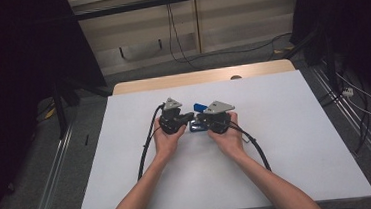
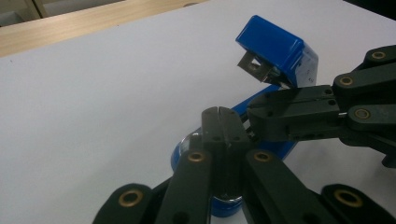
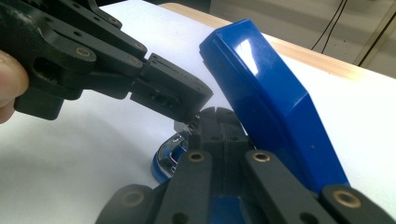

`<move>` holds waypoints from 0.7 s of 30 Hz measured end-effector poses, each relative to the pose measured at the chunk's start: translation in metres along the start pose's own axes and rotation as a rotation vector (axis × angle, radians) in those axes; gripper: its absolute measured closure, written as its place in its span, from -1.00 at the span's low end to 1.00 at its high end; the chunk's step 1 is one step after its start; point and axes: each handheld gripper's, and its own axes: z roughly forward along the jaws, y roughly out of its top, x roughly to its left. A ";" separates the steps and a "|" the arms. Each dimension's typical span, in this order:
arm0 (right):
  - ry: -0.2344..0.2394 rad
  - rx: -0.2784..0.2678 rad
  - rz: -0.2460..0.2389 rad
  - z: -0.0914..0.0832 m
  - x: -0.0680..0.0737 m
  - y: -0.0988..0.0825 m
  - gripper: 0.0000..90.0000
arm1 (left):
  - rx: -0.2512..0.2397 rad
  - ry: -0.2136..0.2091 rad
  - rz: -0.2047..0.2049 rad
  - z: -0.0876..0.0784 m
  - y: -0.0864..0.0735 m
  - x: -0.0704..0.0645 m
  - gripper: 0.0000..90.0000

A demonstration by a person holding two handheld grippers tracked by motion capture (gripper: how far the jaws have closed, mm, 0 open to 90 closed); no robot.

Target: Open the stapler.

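A blue stapler point(image 1: 198, 107) lies on the white table point(image 1: 286, 131) with its lid point(image 2: 276, 47) swung up and open. Its blue base and chrome magazine point(image 3: 169, 150) sit under both sets of jaws. My left gripper point(image 2: 218, 112) is shut, its tips pressed together just above the magazine. My right gripper point(image 3: 219, 114) is shut too and lies along the raised lid point(image 3: 268, 98). The two grippers meet tip to tip over the stapler: the right gripper point(image 2: 253, 117) comes in from the right in the left gripper view, and the left gripper point(image 3: 195, 105) from the upper left in the right gripper view. Whether either pinches anything thin is hidden.
A wooden strip point(image 1: 201, 76) runs along the table's far edge. Black cables point(image 1: 146, 145) trail from each gripper across the tabletop toward the near edge. Dark stands and floor cables point(image 1: 359, 106) surround the table.
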 end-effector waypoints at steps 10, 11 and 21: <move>-0.003 0.003 -0.002 0.001 0.001 -0.001 1.00 | 0.006 -0.003 0.000 0.001 -0.004 0.002 1.00; -0.005 0.003 -0.003 0.001 0.002 -0.001 1.00 | 0.004 -0.004 0.000 0.001 -0.004 0.002 1.00; -0.008 0.000 -0.003 0.003 0.002 0.000 1.00 | 0.019 -0.010 0.001 0.004 -0.008 0.004 1.00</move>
